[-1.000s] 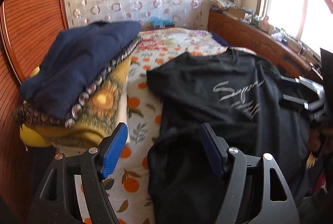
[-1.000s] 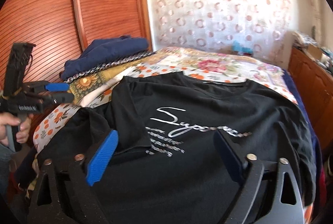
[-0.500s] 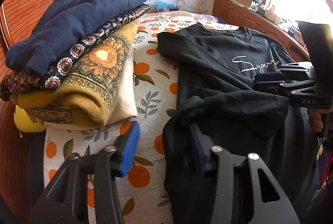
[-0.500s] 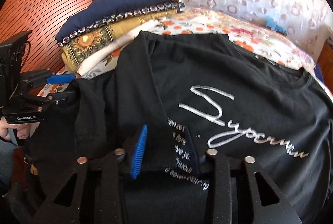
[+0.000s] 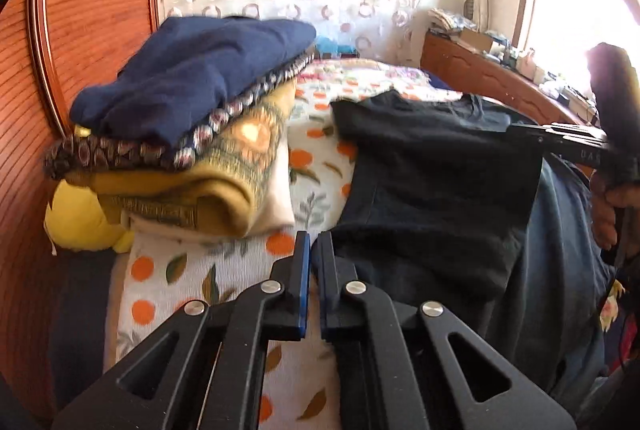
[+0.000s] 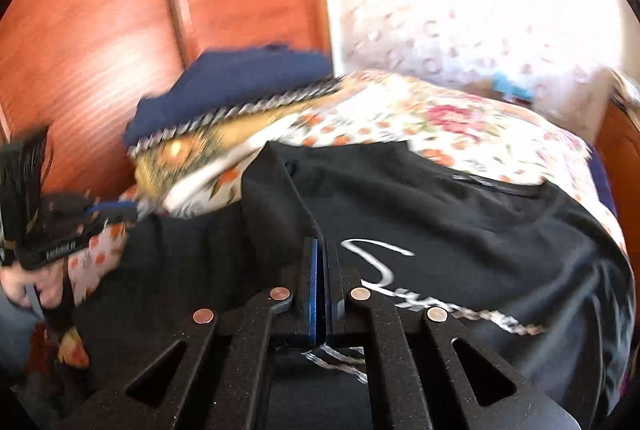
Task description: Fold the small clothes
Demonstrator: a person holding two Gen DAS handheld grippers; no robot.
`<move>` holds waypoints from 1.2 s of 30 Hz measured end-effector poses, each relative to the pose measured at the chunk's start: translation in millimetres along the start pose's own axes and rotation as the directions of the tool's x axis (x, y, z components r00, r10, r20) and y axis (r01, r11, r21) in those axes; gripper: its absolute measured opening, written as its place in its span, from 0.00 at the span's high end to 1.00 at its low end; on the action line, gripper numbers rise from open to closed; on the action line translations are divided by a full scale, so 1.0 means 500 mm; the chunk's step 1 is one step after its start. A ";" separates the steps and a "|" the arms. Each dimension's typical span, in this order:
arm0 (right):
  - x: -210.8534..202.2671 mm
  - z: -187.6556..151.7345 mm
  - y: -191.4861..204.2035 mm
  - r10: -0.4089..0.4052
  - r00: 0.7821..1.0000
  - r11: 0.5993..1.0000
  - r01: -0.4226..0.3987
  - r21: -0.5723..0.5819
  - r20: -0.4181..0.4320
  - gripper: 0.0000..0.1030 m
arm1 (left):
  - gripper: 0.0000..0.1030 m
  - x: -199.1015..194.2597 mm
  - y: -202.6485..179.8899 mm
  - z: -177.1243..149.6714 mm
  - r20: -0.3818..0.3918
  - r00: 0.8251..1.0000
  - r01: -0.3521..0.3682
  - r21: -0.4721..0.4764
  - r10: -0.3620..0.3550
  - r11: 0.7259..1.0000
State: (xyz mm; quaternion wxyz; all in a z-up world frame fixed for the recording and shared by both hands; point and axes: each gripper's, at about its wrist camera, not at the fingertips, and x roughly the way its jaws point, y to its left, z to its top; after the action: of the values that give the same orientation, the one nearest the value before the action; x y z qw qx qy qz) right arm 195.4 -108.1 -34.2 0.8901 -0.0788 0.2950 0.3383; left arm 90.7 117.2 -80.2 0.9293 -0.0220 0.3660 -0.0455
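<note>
A black T-shirt point(image 5: 432, 182) with silver script lettering lies spread on the bed; it also shows in the right wrist view point(image 6: 460, 214). My left gripper point(image 5: 314, 250) is shut on the shirt's left edge, the fabric pinched between its blue pads. My right gripper point(image 6: 320, 254) is shut on a raised fold of the shirt beside the lettering. The right gripper also shows at the right of the left wrist view point(image 5: 560, 138), holding the folded flap up. The left gripper shows blurred at the left of the right wrist view point(image 6: 80, 222).
A stack of folded clothes point(image 5: 192, 126), navy on top, patterned and mustard below, sits on the bed at the left against a wooden wardrobe point(image 5: 80, 30). The bedspread point(image 5: 312, 182) has an orange-fruit print. A wooden sideboard point(image 5: 492, 82) stands under the window at the right.
Both grippers have closed from open onto the shirt. The shirt's left part is lifted and folded over toward the right. The right wrist view is now motion-blurred.
</note>
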 end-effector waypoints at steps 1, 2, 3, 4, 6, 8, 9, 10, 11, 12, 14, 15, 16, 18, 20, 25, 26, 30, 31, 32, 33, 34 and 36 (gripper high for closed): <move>0.000 -0.010 -0.007 0.000 1.000 1.000 0.001 0.021 -0.015 0.98 | 0.95 0.005 0.002 -0.002 -0.010 1.000 0.002 -0.001 -0.002 1.000; 0.010 -0.023 -0.008 0.011 0.999 1.000 -0.009 0.022 -0.053 0.98 | 0.95 0.012 0.004 -0.009 -0.023 1.000 -0.001 0.003 0.001 1.000; 0.027 -0.036 -0.007 0.017 0.995 1.000 -0.016 0.017 -0.095 0.98 | 0.95 0.016 0.002 -0.009 -0.027 1.000 -0.003 0.004 0.003 1.000; 0.041 -0.050 -0.006 0.006 0.991 1.000 -0.005 0.008 -0.130 0.98 | 0.95 0.016 0.003 -0.011 -0.028 1.000 -0.003 0.001 0.003 1.000; 0.059 -0.067 -0.004 -0.022 0.988 1.000 0.021 -0.008 -0.152 0.98 | 0.95 0.015 0.003 -0.012 -0.025 1.000 0.004 -0.005 -0.005 1.000; 0.064 -0.067 -0.010 -0.035 0.988 0.999 0.037 0.007 -0.150 0.98 | 0.95 0.009 -0.005 -0.011 -0.015 1.000 0.000 0.012 0.000 1.000; 0.063 -0.067 -0.011 -0.065 0.989 0.998 0.066 0.004 -0.135 0.98 | 0.95 0.006 -0.006 -0.010 -0.013 1.000 -0.002 0.019 0.003 1.000; 0.042 -0.061 -0.020 -0.104 0.988 0.995 0.104 -0.006 -0.116 0.98 | 0.95 0.002 -0.011 -0.009 -0.009 1.000 -0.005 0.026 0.005 1.000; 0.036 -0.057 -0.020 -0.128 0.987 0.992 0.128 -0.003 -0.098 0.98 | 0.95 0.003 -0.014 -0.005 -0.005 1.000 -0.003 0.028 0.003 1.000; 0.027 -0.058 -0.027 -0.146 0.986 0.989 0.148 0.019 -0.078 0.98 | 0.95 0.001 -0.013 -0.003 -0.001 1.000 0.001 0.026 -0.001 1.000; 0.005 -0.069 -0.031 -0.157 0.984 0.986 0.161 0.046 -0.081 0.98 | 0.95 -0.001 -0.015 0.001 0.000 1.000 0.009 0.016 -0.009 1.000; 0.010 -0.076 -0.033 -0.157 0.982 0.986 0.162 0.043 -0.101 0.98 | 0.95 -0.001 -0.016 0.003 -0.001 1.000 0.014 0.015 -0.014 1.000; 0.021 -0.084 -0.030 -0.157 0.980 0.986 0.162 0.034 -0.127 0.98 | 0.89 -0.001 -0.018 0.004 -0.001 1.000 0.019 0.018 -0.019 1.000; 0.033 -0.086 -0.024 -0.155 0.976 0.987 0.159 0.019 -0.154 0.98 | 0.69 -0.002 -0.022 0.006 0.006 1.000 0.018 0.023 -0.018 1.000; 0.028 -0.086 -0.025 -0.143 0.978 0.989 0.148 0.021 -0.152 0.98 | 0.52 0.000 -0.022 0.006 0.009 0.999 0.040 0.017 -0.040 0.999; -0.009 -0.059 -0.029 -0.101 0.992 0.994 0.104 0.034 -0.071 0.73 | 0.40 0.023 -0.028 0.013 -0.015 1.000 0.021 0.020 -0.021 1.000; -0.007 -0.053 -0.028 -0.085 0.995 0.996 0.087 0.032 -0.056 0.64 | 0.40 0.029 -0.027 0.015 -0.017 1.000 0.014 0.021 -0.013 1.000; 0.042 -0.013 -0.038 -0.010 0.998 0.999 0.012 0.032 -0.057 0.58 | 0.40 0.045 -0.023 0.020 -0.033 0.999 0.023 0.010 -0.022 1.000; 0.065 -0.002 -0.040 0.009 0.998 0.999 -0.007 0.034 -0.069 0.58 | 0.40 0.048 -0.024 0.020 -0.034 0.999 0.020 0.014 -0.020 1.000; 0.088 0.003 -0.045 0.025 0.997 0.999 -0.022 0.034 -0.075 0.58 | 0.40 0.051 -0.025 0.021 -0.036 0.999 0.018 0.016 -0.018 1.000; 0.111 0.015 -0.044 0.038 0.996 0.999 -0.035 0.035 -0.084 0.58 | 0.40 0.054 -0.026 0.022 -0.039 0.999 0.019 0.017 -0.018 1.000; 0.137 0.024 -0.044 0.055 0.994 0.998 -0.051 0.043 -0.095 0.58 | 0.40 0.056 -0.027 0.022 -0.041 0.999 0.020 0.018 -0.019 1.000; 0.190 0.037 -0.048 0.096 0.988 0.994 -0.088 0.070 -0.119 0.58 | 0.40 0.060 -0.030 0.022 -0.046 0.999 0.027 0.023 -0.026 0.999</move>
State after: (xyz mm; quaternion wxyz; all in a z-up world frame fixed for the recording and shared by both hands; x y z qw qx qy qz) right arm 276.3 -67.1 -75.4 0.8558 -0.0570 0.3630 0.3641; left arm 119.2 99.6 -91.6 0.9201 -0.0148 0.3863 -0.0625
